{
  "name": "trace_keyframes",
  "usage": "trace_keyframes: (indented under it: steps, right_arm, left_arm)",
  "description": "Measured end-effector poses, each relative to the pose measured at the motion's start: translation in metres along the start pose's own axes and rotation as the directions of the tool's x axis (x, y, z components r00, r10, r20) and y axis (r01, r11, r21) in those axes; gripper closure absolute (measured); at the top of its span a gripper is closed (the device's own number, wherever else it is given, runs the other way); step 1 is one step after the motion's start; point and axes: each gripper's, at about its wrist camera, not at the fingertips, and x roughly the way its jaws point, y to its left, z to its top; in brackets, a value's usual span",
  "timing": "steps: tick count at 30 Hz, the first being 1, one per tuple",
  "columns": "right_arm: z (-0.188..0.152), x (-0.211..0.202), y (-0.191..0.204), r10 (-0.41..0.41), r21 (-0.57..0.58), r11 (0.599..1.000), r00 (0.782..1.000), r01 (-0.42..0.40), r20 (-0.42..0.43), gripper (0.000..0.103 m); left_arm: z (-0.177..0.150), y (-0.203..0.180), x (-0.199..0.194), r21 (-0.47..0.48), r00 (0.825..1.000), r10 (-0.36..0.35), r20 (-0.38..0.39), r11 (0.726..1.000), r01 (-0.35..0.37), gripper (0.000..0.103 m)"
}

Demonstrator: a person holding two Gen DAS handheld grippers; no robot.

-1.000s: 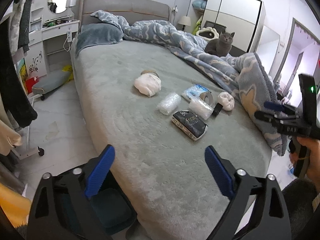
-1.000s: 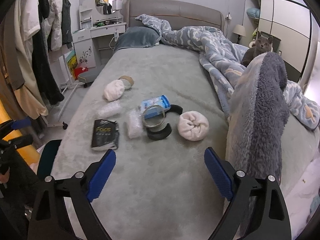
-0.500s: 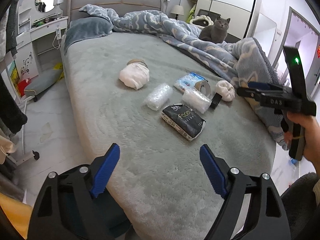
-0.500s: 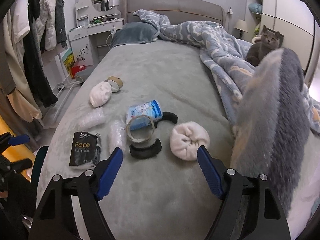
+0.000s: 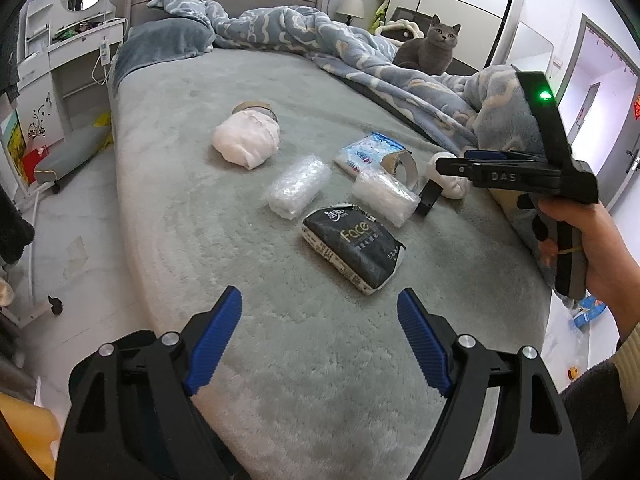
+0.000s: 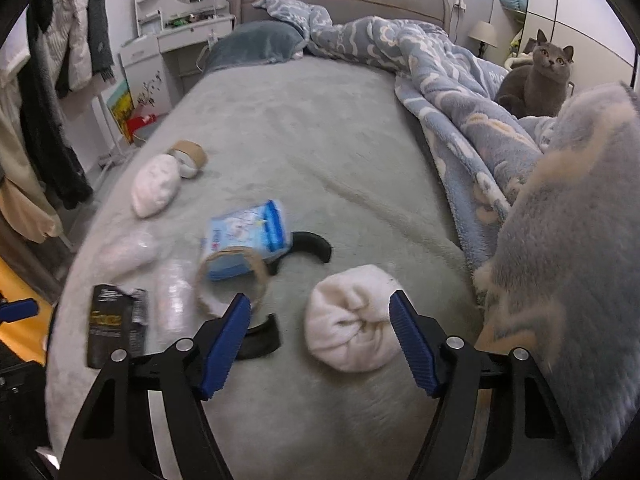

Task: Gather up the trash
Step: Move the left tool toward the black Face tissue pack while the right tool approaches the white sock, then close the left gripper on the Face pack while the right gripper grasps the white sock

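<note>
Trash lies on the grey bed (image 5: 168, 184): a black "Face" tissue pack (image 5: 352, 248) (image 6: 116, 328), two clear crumpled plastic wraps (image 5: 298, 186) (image 5: 384, 198), a blue-white wipes pack (image 5: 362, 152) (image 6: 248, 232), an empty tape ring (image 5: 402, 162) (image 6: 232, 284), black curved pieces (image 6: 308, 244), and two white cloth balls (image 5: 246, 142) (image 6: 352, 320). My left gripper (image 5: 320, 344) is open and empty, just short of the black pack. My right gripper (image 6: 320, 344) is open, its fingers either side of the near white ball; it also shows in the left wrist view (image 5: 516, 176).
A grey cat (image 5: 430, 50) (image 6: 536, 80) sits at the bed's far right on a bunched blue blanket (image 6: 460, 112). A fluffy blanket fold (image 6: 568, 248) rises right beside my right gripper. A brown tape roll (image 6: 190, 152) lies behind the far cloth ball. A white dresser (image 5: 60, 76) stands left.
Both grippers have moved forward over the bed toward the trash. The right gripper has come down close to the near white ball.
</note>
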Motion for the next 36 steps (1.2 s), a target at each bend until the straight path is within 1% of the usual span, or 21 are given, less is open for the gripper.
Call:
trace_keyframes:
  steps: [5, 9, 14, 17, 21, 23, 24, 25, 28, 32, 34, 36]
  right_arm:
    - [0.002, 0.013, -0.013, -0.028, 0.014, 0.999, 0.999, 0.029, -0.04, 0.03]
    - [0.001, 0.021, -0.019, -0.028, 0.024, 0.999, 0.997, 0.03, -0.07, 0.03]
    - [0.002, 0.033, -0.02, -0.016, 0.016, 1.0, 0.994, 0.018, -0.105, 0.031]
    - [0.002, 0.039, -0.022, 0.013, 0.028, 1.0, 0.992, -0.009, -0.127, 0.034]
    - [0.0, 0.045, -0.017, 0.032, 0.007, 0.999, 0.988, -0.031, -0.151, 0.04]
    - [0.0, 0.045, -0.016, 0.037, 0.0, 0.999, 0.987, -0.038, -0.154, 0.044]
    - [-0.001, 0.044, -0.016, 0.042, -0.001, 0.999, 0.987, -0.043, -0.155, 0.048]
    - [0.0, 0.043, -0.016, 0.045, -0.004, 0.999, 0.988, -0.047, -0.151, 0.052]
    - [0.002, 0.037, -0.019, 0.054, 0.007, 0.999, 0.991, -0.053, -0.124, 0.057]
    - [0.007, 0.021, -0.028, 0.046, 0.044, 0.998, 0.997, -0.043, -0.059, 0.058]
    - [0.009, 0.012, -0.033, 0.065, 0.066, 0.996, 0.998, -0.064, -0.016, 0.058]
    - [0.01, 0.003, -0.036, 0.1, 0.075, 0.992, 0.995, -0.102, 0.03, 0.058]
  left_arm:
    - [0.005, -0.005, 0.009, -0.005, 1.0, -0.013, -0.007, 1.0, 0.013, 0.02]
    - [0.008, -0.011, 0.016, -0.004, 1.0, -0.02, -0.015, 1.0, 0.02, 0.02]
    - [0.01, -0.018, 0.031, -0.016, 0.998, -0.052, -0.042, 0.999, 0.051, 0.019]
    - [0.012, -0.023, 0.038, -0.019, 0.997, -0.053, -0.056, 0.998, 0.052, 0.019]
    - [0.014, -0.028, 0.047, -0.021, 0.997, -0.049, -0.06, 0.999, 0.047, 0.017]
    - [0.016, -0.03, 0.051, -0.024, 0.997, -0.045, -0.056, 0.999, 0.044, 0.016]
    - [0.016, -0.03, 0.053, -0.027, 0.997, -0.044, -0.056, 0.999, 0.042, 0.016]
    - [0.017, -0.03, 0.055, -0.03, 0.997, -0.043, -0.057, 0.999, 0.042, 0.016]
    - [0.019, -0.032, 0.058, -0.041, 0.998, -0.038, -0.049, 0.999, 0.036, 0.015]
    - [0.021, -0.034, 0.062, -0.046, 0.999, -0.01, -0.039, 0.999, 0.009, 0.015]
    - [0.023, -0.035, 0.065, -0.048, 0.999, 0.008, -0.037, 0.999, -0.01, 0.015]
    - [0.024, -0.036, 0.068, -0.051, 0.999, 0.015, -0.04, 0.999, -0.017, 0.015]
